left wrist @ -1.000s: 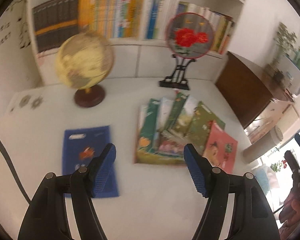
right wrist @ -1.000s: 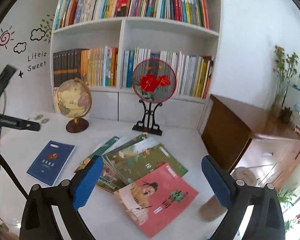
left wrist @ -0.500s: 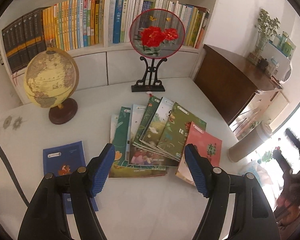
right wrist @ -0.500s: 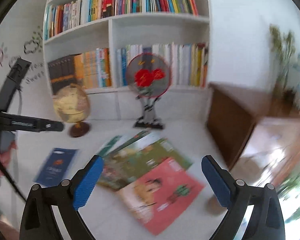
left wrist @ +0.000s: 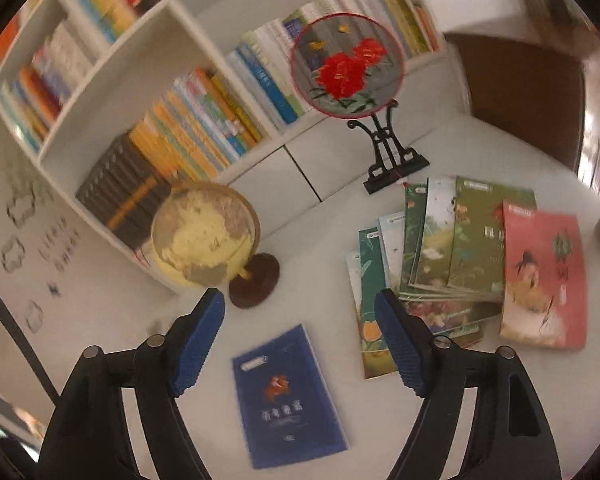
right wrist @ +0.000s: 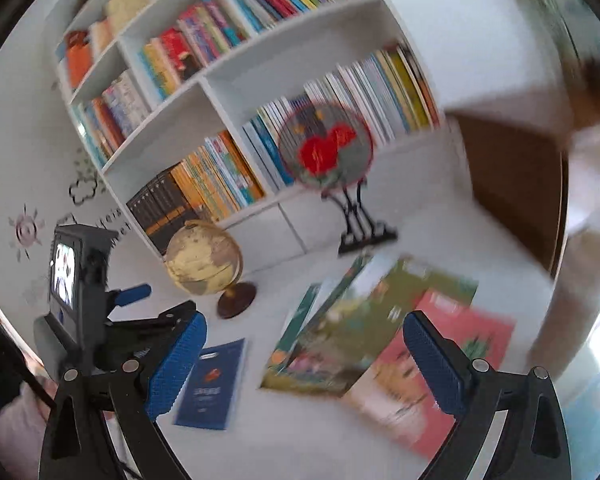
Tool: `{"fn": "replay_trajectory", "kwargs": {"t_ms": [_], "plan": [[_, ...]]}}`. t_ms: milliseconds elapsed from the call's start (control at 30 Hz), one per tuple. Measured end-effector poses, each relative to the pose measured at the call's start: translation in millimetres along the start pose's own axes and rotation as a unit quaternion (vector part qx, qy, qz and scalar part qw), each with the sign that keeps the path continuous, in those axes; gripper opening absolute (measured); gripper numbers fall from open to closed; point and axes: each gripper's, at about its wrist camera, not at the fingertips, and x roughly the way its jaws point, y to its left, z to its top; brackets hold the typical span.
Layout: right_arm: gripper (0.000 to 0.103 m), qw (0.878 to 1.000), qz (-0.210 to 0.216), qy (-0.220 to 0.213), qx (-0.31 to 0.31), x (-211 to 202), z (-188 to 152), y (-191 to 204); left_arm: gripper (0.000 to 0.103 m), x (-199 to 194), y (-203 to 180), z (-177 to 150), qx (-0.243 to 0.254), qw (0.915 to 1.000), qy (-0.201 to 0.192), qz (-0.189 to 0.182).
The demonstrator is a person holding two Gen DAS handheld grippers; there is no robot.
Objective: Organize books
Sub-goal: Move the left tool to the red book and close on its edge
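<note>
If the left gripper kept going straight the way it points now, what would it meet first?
Probably the dark blue paperback book lying flat on the white tabletop: it sits between and just ahead of the left gripper, whose empty jaws are opening. Depth is uncertain.

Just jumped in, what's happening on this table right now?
Nothing is picked up yet. Both tongs hover empty above the white table. The left tongs, jaws opening, are lined up over the blue book lying alone near the globe. The right tongs face the fanned pile of picture books, red book outermost.
</note>
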Motion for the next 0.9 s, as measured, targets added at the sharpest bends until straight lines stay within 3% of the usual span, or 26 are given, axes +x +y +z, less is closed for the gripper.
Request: {"fn": "replay_trajectory", "kwargs": {"t_ms": [233, 467, 600, 767, 900], "plan": [[0.099, 1.000, -0.027, 0.002, 0.008, 1.8, -7.8, -11.5, 0.079, 7.1, -6.5, -1.7, -0.034, 0.9920, 0.030, -0.118], [0.099, 0.996, -0.048, 0.045, 0.062, 12.3, -27.5, -36.3, 0.079, 13.0, -26.6, -8.9, -0.025, 0.9868, 0.039, -0.155], [0.099, 0.993, -0.058, 0.064, 0.078, 20.0, -34.9, -47.3, 0.079, 23.9, -28.8, -10.5, -0.044, 0.9772, 0.053, -0.201], [0.099, 0.989, -0.071, 0.086, 0.100, 32.0, -48.2, -70.5, 0.079, 56.1, -48.4, -15.3, -0.072, 0.9467, 0.084, -0.302], [0.099, 0.982, -0.106, 0.119, 0.099, 48.5, -67.6, -98.6, 0.079, 90.2, -85.2, -23.5, -0.068, 0.9182, 0.125, -0.370]]}}
